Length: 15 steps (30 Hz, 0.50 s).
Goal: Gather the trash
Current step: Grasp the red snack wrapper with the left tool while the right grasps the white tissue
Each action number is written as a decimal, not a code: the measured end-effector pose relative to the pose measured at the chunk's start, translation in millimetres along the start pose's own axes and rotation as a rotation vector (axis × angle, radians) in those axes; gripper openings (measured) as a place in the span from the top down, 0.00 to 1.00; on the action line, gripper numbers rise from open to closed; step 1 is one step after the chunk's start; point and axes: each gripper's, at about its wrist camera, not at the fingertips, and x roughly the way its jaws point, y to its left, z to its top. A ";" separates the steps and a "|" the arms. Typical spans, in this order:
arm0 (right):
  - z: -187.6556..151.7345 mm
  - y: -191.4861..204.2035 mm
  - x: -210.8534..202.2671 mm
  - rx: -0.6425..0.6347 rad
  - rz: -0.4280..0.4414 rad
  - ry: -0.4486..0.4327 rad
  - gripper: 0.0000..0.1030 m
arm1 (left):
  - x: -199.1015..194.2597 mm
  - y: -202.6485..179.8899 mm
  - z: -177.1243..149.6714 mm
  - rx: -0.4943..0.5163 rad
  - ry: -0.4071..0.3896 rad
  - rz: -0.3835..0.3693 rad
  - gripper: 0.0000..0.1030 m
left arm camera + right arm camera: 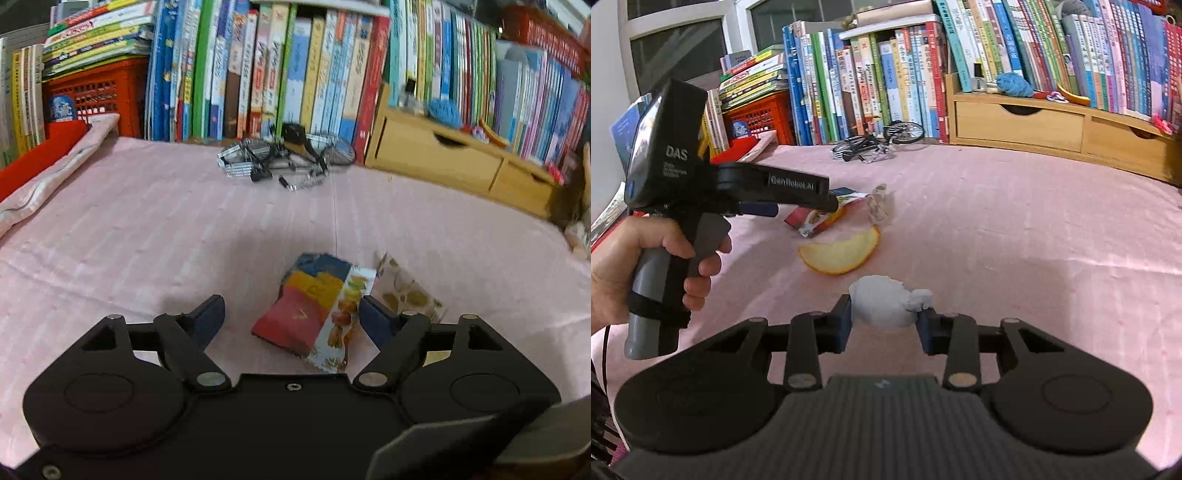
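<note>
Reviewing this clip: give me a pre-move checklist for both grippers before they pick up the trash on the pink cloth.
1. Left gripper open around the snack wrapper: ok, a finger on each side.
2. Left fingers touching the wrapper: cannot tell.
3. Right gripper straddling the crumpled tissue: ok.
4. Right grip closed firmly on the tissue: cannot tell; pads sit at its sides.
5. Fruit peel and second wrapper free of both grippers: ok.
6. Trash bin in view: not ok, none visible.

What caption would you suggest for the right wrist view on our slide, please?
Right gripper closes around a crumpled white tissue on the pink cloth.
</note>
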 end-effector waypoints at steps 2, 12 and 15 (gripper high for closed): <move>-1.3 -1.9 0.1 0.007 0.001 0.000 0.59 | 2.0 -2.5 -2.9 0.011 -0.004 0.002 0.33; -5.0 -0.3 -5.1 0.006 0.003 -0.010 0.59 | -11.8 -9.0 -5.4 0.040 0.024 0.016 0.85; -5.7 -0.1 -10.0 0.007 0.006 -0.016 0.59 | -21.2 -7.1 -7.1 0.034 0.026 0.010 0.86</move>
